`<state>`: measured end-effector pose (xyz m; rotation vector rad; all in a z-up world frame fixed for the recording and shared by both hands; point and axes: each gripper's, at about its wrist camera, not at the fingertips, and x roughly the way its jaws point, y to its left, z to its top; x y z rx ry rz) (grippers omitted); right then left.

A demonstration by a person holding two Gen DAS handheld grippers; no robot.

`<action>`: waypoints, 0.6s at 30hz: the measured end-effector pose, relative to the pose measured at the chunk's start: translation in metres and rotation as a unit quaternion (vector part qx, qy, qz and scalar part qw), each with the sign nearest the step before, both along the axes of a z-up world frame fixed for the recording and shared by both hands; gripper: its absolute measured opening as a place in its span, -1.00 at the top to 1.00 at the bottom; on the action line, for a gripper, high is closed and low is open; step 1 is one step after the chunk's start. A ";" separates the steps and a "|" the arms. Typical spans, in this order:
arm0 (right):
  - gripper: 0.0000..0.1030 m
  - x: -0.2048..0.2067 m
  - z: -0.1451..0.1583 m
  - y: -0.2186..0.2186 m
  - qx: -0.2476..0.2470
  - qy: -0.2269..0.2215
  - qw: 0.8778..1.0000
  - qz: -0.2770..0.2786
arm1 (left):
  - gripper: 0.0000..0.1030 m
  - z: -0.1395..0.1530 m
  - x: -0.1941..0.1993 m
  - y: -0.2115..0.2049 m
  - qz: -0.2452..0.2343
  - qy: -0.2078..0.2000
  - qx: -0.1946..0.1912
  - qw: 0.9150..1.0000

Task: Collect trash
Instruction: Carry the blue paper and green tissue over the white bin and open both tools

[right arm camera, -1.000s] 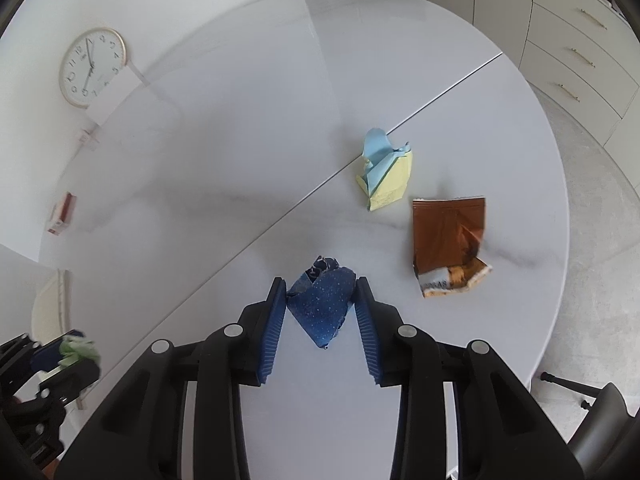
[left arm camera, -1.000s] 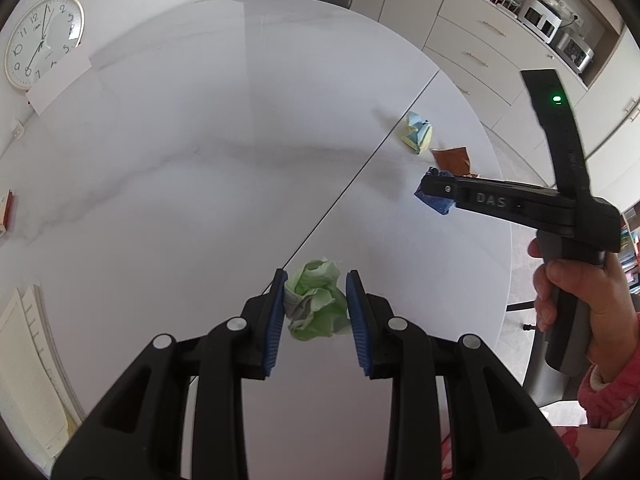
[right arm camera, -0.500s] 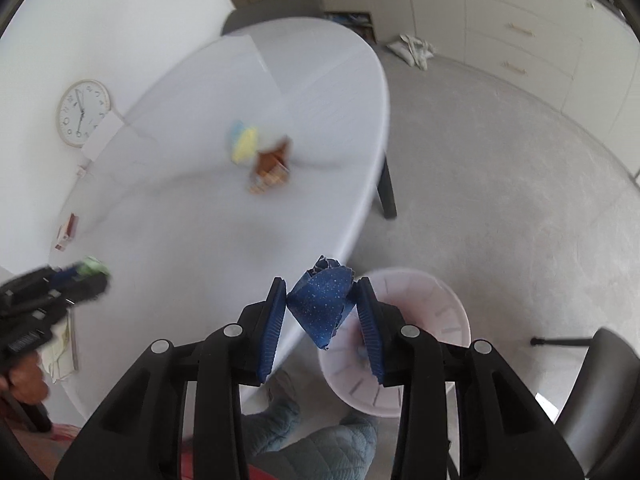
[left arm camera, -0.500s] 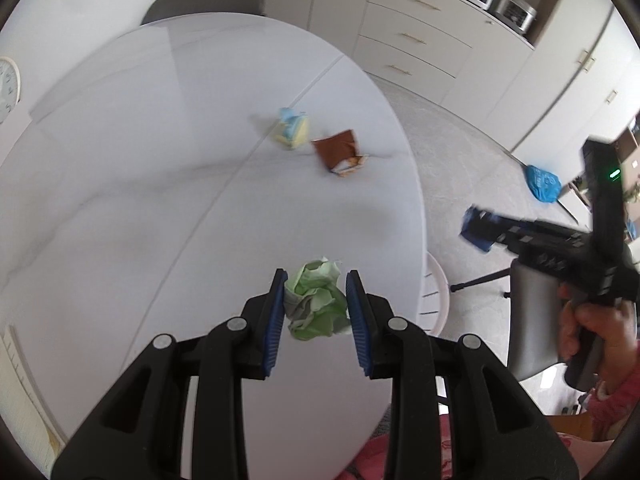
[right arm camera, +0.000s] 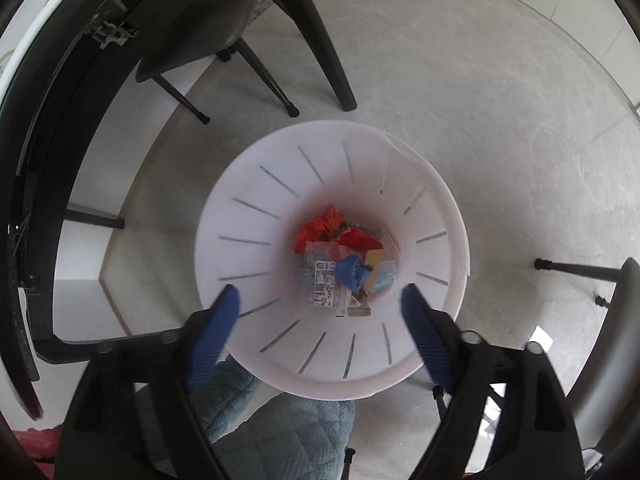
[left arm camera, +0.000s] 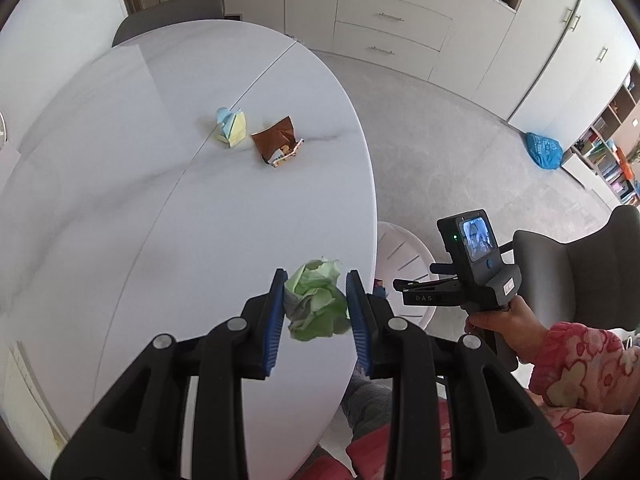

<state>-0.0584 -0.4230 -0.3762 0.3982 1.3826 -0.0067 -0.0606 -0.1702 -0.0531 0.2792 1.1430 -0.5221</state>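
My left gripper [left arm camera: 316, 304] is shut on a crumpled green paper ball [left arm camera: 316, 300] and holds it above the near right edge of the white table [left arm camera: 120, 184]. My right gripper [right arm camera: 320, 320] is open and empty, pointing down over the white slotted trash bin [right arm camera: 248, 216]. The blue paper wad [right arm camera: 354, 272] lies inside the bin among red, yellow and printed scraps. In the left wrist view the right gripper [left arm camera: 404, 288] hangs over the bin [left arm camera: 400, 244] beside the table. A blue-and-yellow paper wad [left arm camera: 231, 127] and a brown wrapper [left arm camera: 278, 140] lie on the table.
Dark chairs stand at the table's far end [left arm camera: 172, 8] and at the right [left arm camera: 580, 264]. Chair legs [right arm camera: 336, 76] and the table's underside [right arm camera: 48, 128] surround the bin. A blue bag [left arm camera: 543, 150] lies on the floor by the shelves. Papers [left arm camera: 20, 392] lie at the table's left edge.
My right gripper swung off the table to over the bin, opened and let the blue wad fall in. My left gripper moved right toward the table edge, still holding the green ball.
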 end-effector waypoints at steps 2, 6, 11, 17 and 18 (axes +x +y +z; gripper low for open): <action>-0.83 -0.003 0.008 -0.007 0.007 -0.006 1.000 -0.019 | 0.42 -0.001 -0.002 -0.006 -0.015 -0.003 0.004 1.000; -0.86 -0.024 0.038 -0.032 0.014 -0.031 0.997 -0.067 | 0.42 -0.002 -0.008 -0.036 -0.057 -0.007 0.006 0.998; -0.95 -0.055 0.095 -0.060 -0.011 -0.078 0.992 -0.096 | 0.41 -0.013 -0.019 -0.081 -0.116 0.004 -0.004 0.993; -0.95 -0.088 0.140 -0.092 -0.027 -0.107 0.987 -0.120 | 0.41 -0.063 -0.018 -0.133 -0.146 0.052 0.010 0.988; -0.95 -0.092 0.145 -0.096 -0.029 -0.108 0.986 -0.126 | 0.41 -0.073 -0.017 -0.139 -0.148 0.058 0.019 0.987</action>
